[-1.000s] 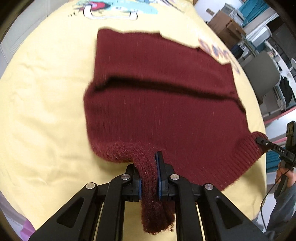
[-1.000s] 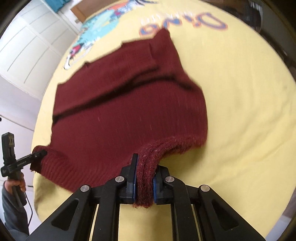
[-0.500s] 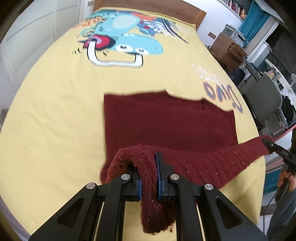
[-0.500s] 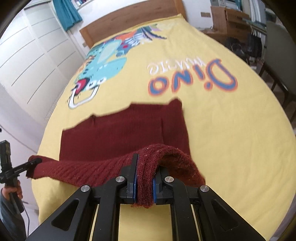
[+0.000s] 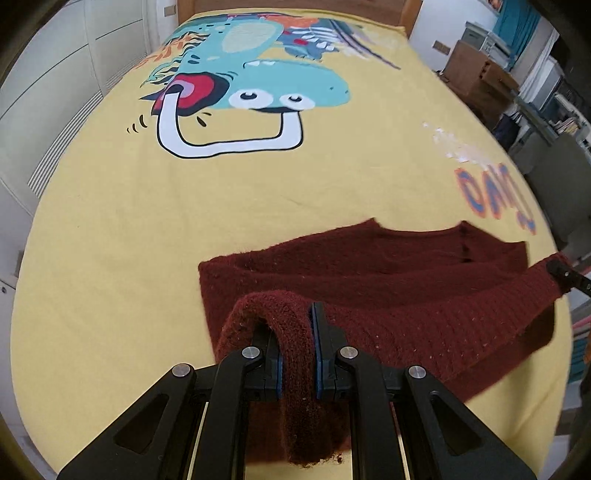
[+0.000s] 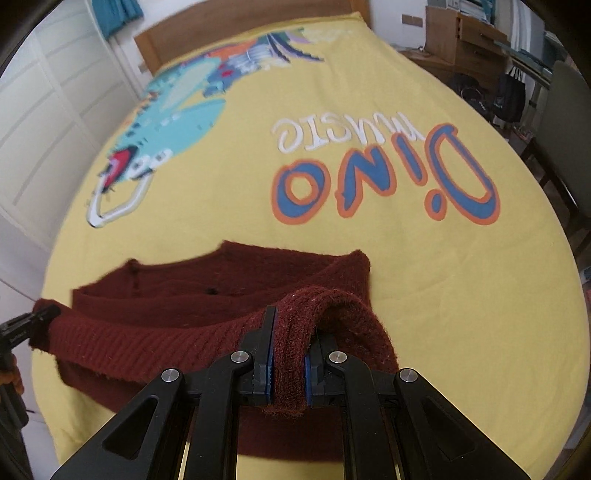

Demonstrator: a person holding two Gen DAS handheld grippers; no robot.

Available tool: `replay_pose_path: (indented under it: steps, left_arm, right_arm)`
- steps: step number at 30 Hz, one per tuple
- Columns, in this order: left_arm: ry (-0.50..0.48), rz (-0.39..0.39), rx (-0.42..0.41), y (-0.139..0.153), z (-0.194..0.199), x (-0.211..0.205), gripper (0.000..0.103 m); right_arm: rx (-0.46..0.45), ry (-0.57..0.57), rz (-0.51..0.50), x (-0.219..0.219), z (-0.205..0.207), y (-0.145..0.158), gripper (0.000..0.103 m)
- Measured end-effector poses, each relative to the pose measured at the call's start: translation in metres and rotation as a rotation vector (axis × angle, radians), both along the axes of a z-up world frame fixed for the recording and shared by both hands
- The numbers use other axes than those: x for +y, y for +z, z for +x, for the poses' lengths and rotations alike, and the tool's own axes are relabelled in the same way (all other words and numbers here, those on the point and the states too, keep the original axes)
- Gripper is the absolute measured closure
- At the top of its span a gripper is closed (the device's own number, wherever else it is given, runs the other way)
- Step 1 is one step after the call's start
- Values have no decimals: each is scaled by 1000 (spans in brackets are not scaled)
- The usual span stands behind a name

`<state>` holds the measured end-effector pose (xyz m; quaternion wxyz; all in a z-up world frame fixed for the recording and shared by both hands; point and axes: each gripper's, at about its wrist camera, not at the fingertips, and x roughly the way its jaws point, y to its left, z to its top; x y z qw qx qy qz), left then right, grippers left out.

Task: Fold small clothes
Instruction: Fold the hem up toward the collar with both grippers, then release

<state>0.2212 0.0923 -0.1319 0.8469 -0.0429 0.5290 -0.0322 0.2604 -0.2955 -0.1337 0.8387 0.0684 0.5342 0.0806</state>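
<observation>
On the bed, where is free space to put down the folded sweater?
The yellow sheet is bare right of the sweater, below the "Dino" print. It is bare too between the sweater's far edge and the dinosaur print, and to its left. The near edge is crowded: both hand-held grippers hold the hem there.

Sweater (image 5: 388, 295) hem hidden inside claws

So the sweater (image 5: 369, 280) lay across the near end of the bed (image 5: 110, 240), its near hem lifted off the cover. The left gripper (image 5: 297, 354) had the hem's left corner between its jaws, the right gripper (image 6: 288, 358) the right corner. The headboard (image 6: 240, 26) stood behind, far end; a chair (image 6: 569, 129) off right.
</observation>
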Motion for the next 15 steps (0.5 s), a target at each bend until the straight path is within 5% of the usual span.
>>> replay_pose_path:
  steps: [9,14,15]
  left_arm:
    - [57,22,45,-45,8,2,90]
    - [65,54,77,-40,9,0,81]
    - [65,53,73,-37,9,-2,70]
  right_arm:
    - [79,-19,-46,12,13,-46,87]
    - [59,1,-81,17,10,-39,50]
    - [46,-2,-86,17,9,-36,43]
